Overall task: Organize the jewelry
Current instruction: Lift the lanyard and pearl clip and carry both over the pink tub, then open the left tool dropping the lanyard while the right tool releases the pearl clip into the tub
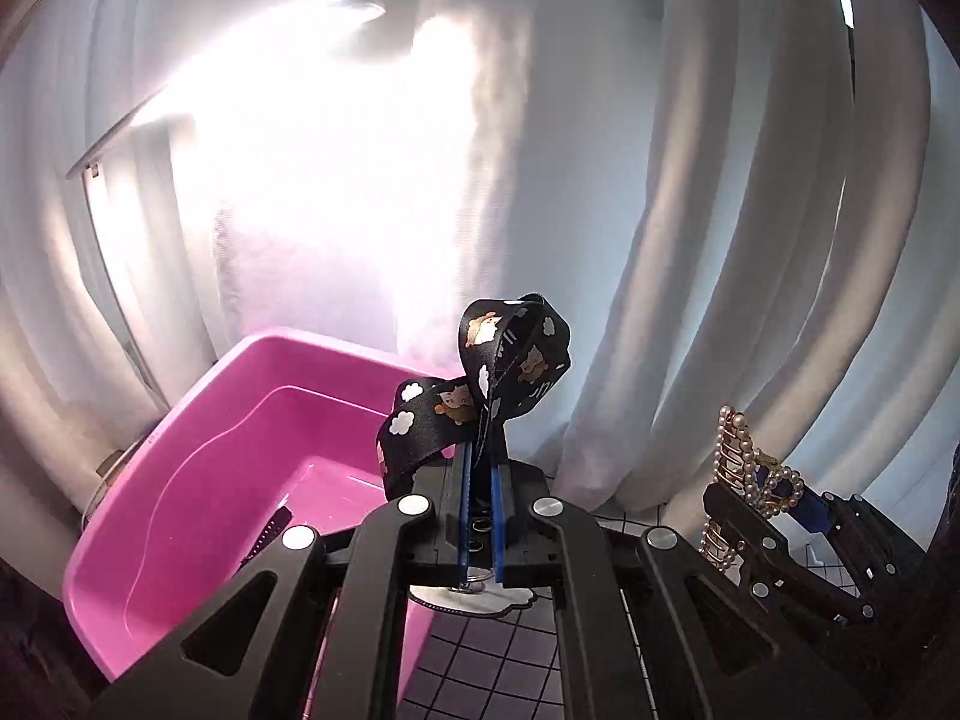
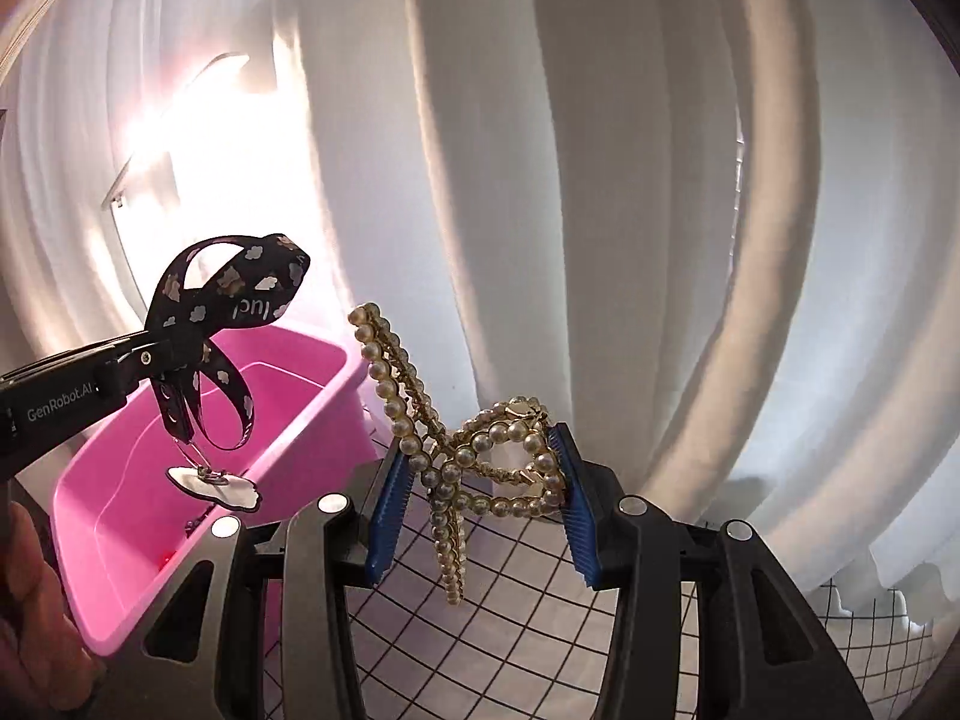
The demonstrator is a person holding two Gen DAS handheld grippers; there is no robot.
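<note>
you had both pieces lifted off the worktop [image 2: 540, 612] and neither was put away yet, so i judged the job about midway for these two. your left gripper [image 1: 479, 468] was clenched tight on the lanyard [image 1: 480, 378], whose loops stood up past the jaws while its ring and white charm hung below them. your right gripper [image 2: 480, 480] was grasping the pearl clip [image 2: 480, 456], its jaws held part way apart by the clip, pads pressing on either side. the pink bin [image 1: 240, 450] sat ahead and to the left of both jaws, open, with only a small dark thing on its floor that i could not name. what was left, as i read it, was carrying each piece over the bin and letting go.

your left view showed the bin's floor and that dark thing, and the lanyard pinched between the blue pads; the clip appeared there only from the side. your right view showed the clip's full shape, a bar of pearls rising past the jaws and another hanging below, and the charm [image 2: 216, 483] dangling over the bin.
</note>
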